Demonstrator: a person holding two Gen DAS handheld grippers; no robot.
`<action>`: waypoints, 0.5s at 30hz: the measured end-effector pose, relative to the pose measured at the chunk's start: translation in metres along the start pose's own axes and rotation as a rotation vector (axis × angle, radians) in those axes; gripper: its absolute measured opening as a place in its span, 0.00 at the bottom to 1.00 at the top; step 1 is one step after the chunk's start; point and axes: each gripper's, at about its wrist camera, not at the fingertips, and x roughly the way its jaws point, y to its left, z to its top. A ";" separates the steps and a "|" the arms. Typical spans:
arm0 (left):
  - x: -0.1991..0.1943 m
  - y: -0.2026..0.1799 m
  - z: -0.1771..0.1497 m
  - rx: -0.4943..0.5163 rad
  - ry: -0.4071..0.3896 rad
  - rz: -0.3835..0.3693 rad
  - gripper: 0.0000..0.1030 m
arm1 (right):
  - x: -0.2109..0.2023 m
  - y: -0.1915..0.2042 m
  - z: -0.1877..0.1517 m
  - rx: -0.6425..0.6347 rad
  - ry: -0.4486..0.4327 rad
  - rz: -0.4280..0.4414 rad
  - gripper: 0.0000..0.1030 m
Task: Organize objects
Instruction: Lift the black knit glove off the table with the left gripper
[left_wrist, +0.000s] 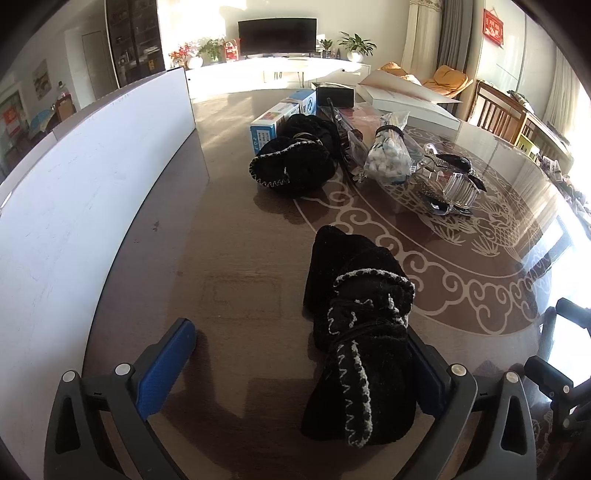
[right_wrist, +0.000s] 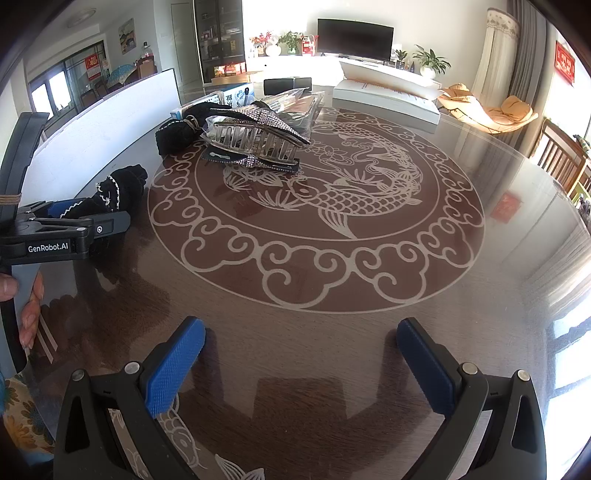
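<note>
Left gripper (left_wrist: 295, 373) has fingers spread wide, a black pouch (left_wrist: 360, 332) lying on the table (left_wrist: 236, 236) against its right finger. Right gripper (right_wrist: 301, 363) hovers spread over bare table. Far off: second pouch (left_wrist: 291, 162), hair clip (right_wrist: 255, 142).

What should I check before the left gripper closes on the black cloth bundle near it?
1. Left gripper open: ok.
2. Black bundle between its fingers: ok, but lying against the right one, off-centre.
3. Bundle resting on the table: ok.
4. Second black bundle apart from it: ok.
5. Right gripper open, empty and away from the bundle: ok.
6. Cord around bundle tied firmly: cannot tell.
</note>
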 end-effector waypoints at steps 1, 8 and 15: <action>0.000 0.000 0.000 -0.002 -0.001 0.000 1.00 | 0.000 0.000 0.000 0.000 0.000 0.000 1.00; -0.002 -0.001 -0.001 -0.004 -0.003 0.001 1.00 | 0.000 0.000 0.000 0.000 0.000 0.000 1.00; -0.002 -0.001 -0.001 -0.005 -0.004 -0.001 1.00 | 0.002 0.000 0.004 -0.008 0.022 0.010 1.00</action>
